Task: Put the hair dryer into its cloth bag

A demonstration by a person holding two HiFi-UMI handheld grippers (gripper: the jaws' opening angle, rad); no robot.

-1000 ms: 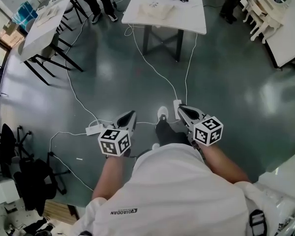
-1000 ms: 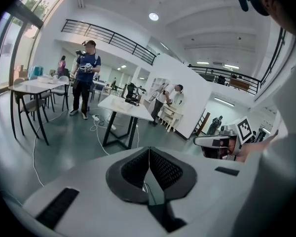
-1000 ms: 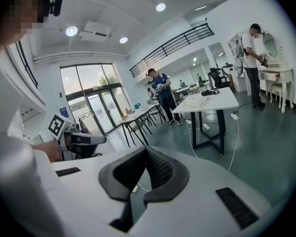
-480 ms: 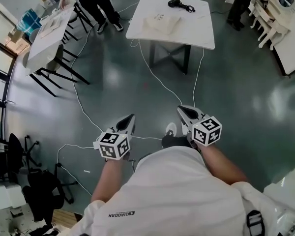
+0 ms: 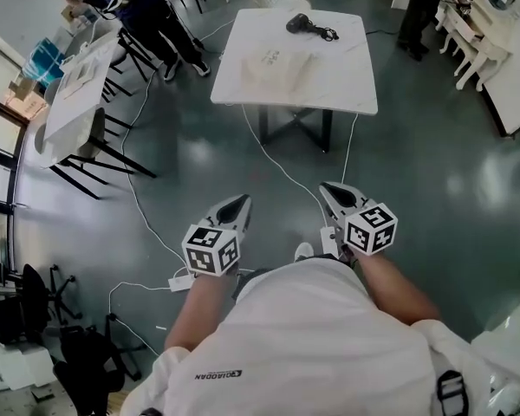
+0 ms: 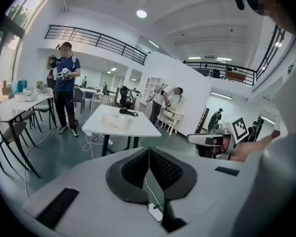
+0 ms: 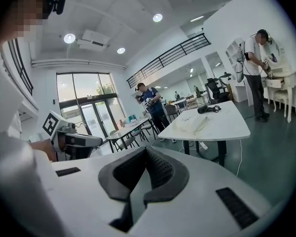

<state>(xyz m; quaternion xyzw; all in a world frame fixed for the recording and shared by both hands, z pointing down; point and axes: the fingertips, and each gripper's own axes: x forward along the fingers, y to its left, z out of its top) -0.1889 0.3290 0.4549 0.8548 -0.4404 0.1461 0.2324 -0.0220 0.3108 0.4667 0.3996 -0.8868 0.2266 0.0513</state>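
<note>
A black hair dryer (image 5: pixel 300 24) with its cord lies at the far side of a white table (image 5: pixel 347 81). A cream cloth bag (image 5: pixel 276 66) lies flat on the same table, nearer to me. In the left gripper view the hair dryer (image 6: pixel 124 111) and the bag (image 6: pixel 116 121) are small and far ahead; in the right gripper view the hair dryer (image 7: pixel 205 109) sits behind the bag (image 7: pixel 191 124). My left gripper (image 5: pixel 240 203) and right gripper (image 5: pixel 328 188) are both shut and empty, held over the floor well short of the table.
White cables (image 5: pixel 277 163) and a power strip (image 5: pixel 181 282) lie on the dark floor between me and the table. Another table with chairs (image 5: pixel 74 102) stands at the left. One person (image 5: pixel 147 11) stands at the far left, another (image 5: pixel 425 3) at the far right by white furniture.
I have walked toward the white table, which now sits lower and larger in the head view. Both grippers travelled with me, still shut.
</note>
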